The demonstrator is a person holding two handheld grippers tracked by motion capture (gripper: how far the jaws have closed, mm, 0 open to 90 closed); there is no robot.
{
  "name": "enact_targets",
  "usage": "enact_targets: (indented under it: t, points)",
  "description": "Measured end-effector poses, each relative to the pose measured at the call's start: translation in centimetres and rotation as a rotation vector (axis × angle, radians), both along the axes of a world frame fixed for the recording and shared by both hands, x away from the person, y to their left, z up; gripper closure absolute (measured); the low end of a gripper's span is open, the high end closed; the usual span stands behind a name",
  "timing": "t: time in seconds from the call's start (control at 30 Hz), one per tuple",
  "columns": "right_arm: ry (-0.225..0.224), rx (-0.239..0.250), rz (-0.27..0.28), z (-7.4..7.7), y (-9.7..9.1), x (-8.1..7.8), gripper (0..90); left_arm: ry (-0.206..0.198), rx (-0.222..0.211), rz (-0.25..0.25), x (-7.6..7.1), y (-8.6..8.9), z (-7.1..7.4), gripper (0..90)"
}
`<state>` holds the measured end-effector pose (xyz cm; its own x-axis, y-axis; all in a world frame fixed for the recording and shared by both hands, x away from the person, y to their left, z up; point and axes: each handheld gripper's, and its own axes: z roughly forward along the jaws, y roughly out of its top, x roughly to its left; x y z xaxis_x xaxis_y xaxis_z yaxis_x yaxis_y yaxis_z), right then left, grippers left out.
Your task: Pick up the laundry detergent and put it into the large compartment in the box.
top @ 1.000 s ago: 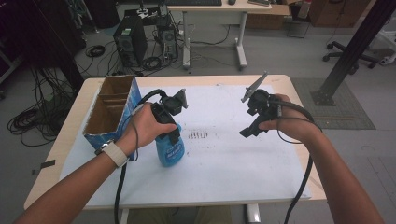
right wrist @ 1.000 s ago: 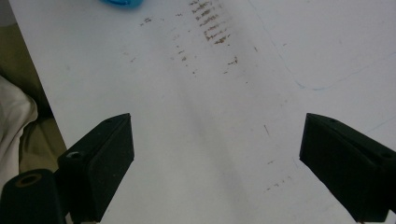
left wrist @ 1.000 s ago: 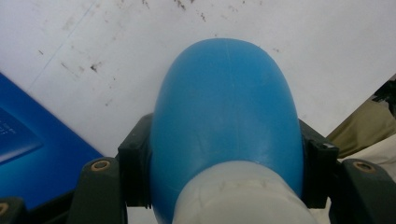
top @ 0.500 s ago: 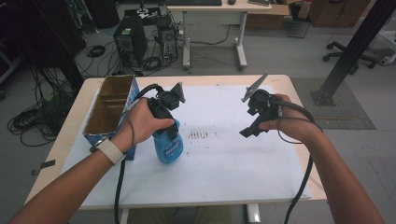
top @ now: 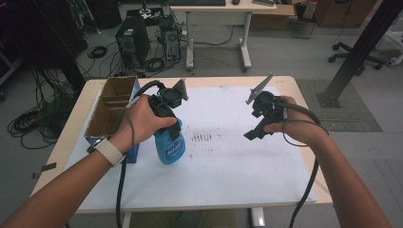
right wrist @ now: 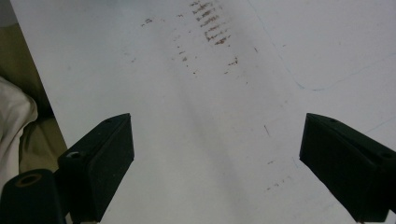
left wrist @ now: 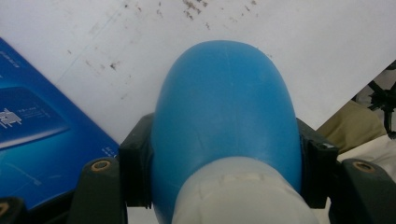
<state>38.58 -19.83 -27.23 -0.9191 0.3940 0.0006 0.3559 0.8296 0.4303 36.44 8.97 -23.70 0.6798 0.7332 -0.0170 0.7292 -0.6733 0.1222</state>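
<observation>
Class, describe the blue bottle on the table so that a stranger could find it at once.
Start at the white sheet covering the table, then go to the open cardboard box at its left edge. Just right of it is the blue bottle, clamped in the left claw: rounded blue plastic with a whitish neck and white lettering.

Blue plastic bottle (top: 170, 145) w/ white neck and label, upright, lifted just off white sheet, beside cardboard box (top: 110, 110); neck end clamped between left gripper's (left wrist: 224, 154) jaws.

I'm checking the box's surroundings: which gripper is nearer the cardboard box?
Left. The left gripper is beside the box, clamping the blue bottle; the right gripper hangs open across the table.
</observation>
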Motion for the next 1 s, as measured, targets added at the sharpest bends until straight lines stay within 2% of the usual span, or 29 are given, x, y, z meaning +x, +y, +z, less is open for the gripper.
enact_targets:
  t: [1.0]
  points:
    - [-0.008, 0.002, 0.006, 0.2, 0.1, -0.1, 10.2, -0.034, -0.009, 0.044, -0.3, 0.0, 5.1, 37.4]
